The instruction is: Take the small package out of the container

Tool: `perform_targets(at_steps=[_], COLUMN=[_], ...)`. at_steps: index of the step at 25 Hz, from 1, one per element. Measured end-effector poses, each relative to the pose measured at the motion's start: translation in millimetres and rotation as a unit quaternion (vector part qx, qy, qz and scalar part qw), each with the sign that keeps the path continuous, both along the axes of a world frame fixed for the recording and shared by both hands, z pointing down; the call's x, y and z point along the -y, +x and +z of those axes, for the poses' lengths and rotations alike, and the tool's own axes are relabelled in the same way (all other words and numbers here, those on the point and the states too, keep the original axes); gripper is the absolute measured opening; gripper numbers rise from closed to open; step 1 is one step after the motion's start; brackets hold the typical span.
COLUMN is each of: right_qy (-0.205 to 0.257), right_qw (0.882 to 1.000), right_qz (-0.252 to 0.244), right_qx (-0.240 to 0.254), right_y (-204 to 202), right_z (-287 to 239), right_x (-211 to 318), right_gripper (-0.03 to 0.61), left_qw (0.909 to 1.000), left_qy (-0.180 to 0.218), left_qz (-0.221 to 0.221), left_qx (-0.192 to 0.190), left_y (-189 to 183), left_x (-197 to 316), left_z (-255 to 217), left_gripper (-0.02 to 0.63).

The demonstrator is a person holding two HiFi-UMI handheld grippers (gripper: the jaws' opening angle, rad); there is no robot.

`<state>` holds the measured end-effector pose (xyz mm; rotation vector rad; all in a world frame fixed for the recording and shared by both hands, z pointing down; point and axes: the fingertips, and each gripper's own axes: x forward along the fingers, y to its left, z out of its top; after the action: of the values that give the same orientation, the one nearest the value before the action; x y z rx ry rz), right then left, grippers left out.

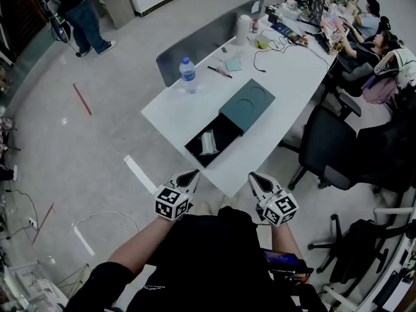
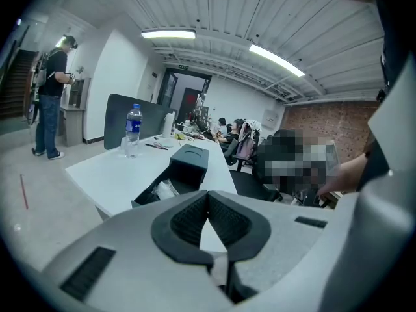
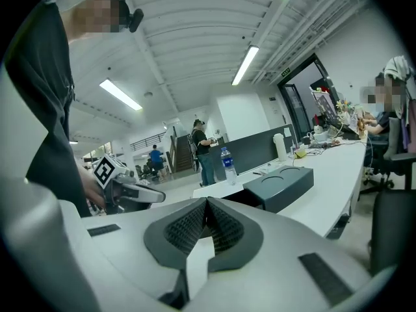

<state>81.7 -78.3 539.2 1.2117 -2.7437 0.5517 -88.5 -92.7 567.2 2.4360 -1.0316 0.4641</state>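
Note:
An open black container (image 1: 229, 127) lies near the front edge of the white table (image 1: 175, 112), and a small pale package (image 1: 208, 142) rests inside it. Its dark teal lid (image 1: 247, 104) sits just behind it. In the left gripper view the container (image 2: 148, 194) and package (image 2: 168, 188) show beyond the jaws, with the lid (image 2: 188, 158) behind. My left gripper (image 1: 188, 177) is shut and empty, held short of the table's near corner. To its right, my right gripper (image 1: 260, 182) is also shut and empty. In the right gripper view the lid (image 3: 279, 186) lies ahead and the left gripper (image 3: 153, 195) shows at left.
A water bottle (image 1: 188, 75) stands at the table's far left, by a grey partition (image 1: 208, 38). Pens, cables and clutter lie further back. Black office chairs (image 1: 331, 142) stand to the right of the table. A person (image 1: 81, 12) stands far left; others sit at back right.

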Motion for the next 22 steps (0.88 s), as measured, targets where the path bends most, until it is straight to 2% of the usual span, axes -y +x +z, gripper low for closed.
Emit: perform_targets(at_steps=[11,22], right_qy=[-0.011,-0.021], right_qw=[0.998,0.994], right_qz=[-0.058,-0.1], right_qx=[0.016,0.031], right_y=[7,2], right_z=[13,25], right_x=[53,86], right_gripper=[0.026,0.026], left_qw=[0.9979,0.9866], left_qy=[-0.032,-0.092], left_qz=[-0.046,-0.1], left_qx=[0.033,0.091], left_y=[13,19], left_x=[37,79], left_z=[19,60], left_gripper=[0.008,0.009])
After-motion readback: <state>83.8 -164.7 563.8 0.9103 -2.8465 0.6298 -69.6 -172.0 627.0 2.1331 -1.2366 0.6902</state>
